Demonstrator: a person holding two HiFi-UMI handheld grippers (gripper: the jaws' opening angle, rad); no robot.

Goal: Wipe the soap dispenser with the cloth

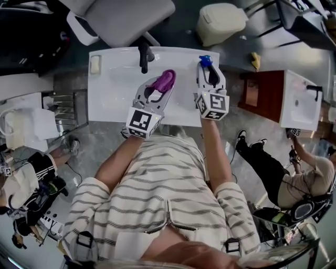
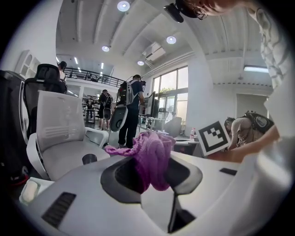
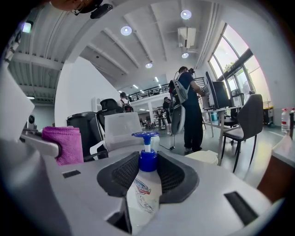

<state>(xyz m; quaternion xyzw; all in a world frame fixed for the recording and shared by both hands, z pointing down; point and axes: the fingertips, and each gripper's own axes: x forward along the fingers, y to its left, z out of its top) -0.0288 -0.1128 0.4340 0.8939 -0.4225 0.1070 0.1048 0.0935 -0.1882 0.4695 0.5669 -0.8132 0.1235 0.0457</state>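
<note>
Snugly — soap dispenser (image 3: 145, 192) in right gripper (image 3: 147, 161)

A white rectangular countertop (image 1: 110, 100) with a sunken basin and a black tap (image 1: 143, 57) stands on a glossy grey floor (image 1: 247, 128), a light grey office chair (image 1: 126, 18) and a cream lidded bin (image 1: 220, 22) behind it. To one side, a reddish-brown wooden cabinet (image 1: 260, 97) carries a second white basin (image 1: 302, 100). Round recessed lamps (image 3: 185, 14) and a ceiling air-conditioning unit (image 2: 154, 51) hang over the white hall, where tall windows (image 3: 230, 55) admit daylight and a railed mezzanine (image 2: 92, 75) crosses the far end.
</note>
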